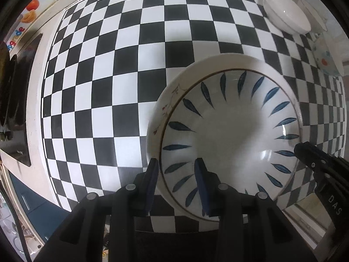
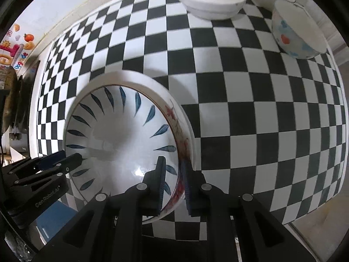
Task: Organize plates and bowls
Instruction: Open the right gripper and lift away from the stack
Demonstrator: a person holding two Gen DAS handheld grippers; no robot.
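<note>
The leaf bowl [image 1: 229, 135] sits nested in a wider floral bowl [image 1: 172, 100] near the front edge of the checkered table [image 1: 109, 87], toward its right side in the left wrist view. The left gripper [image 1: 177, 187] straddles the near-left rims, one pad outside and one inside, and appears to pinch them. The right gripper [image 2: 173, 185] straddles the opposite rims; its jaws look a shade slack around the wall, so I read it as barely released, though contact on the inner pad cannot be ruled out. Both bowls look like glazed ceramic: stiff, fairly heavy as a pair, slick under the pads and liable to chip if rims knock. The rim is the only practical hold, and two opposed holds should keep the stack level; a single pinch would probably let it tilt. A stack of white bowls [image 2: 211, 0] stands at the far edge, and a dotted bowl [image 2: 296, 32] near the far right corner, both well apart from the nested pair. The middle and left of the table are open, giving room to slide or carry; the front edge is close behind the grippers, so any move is better made away from it.
</note>
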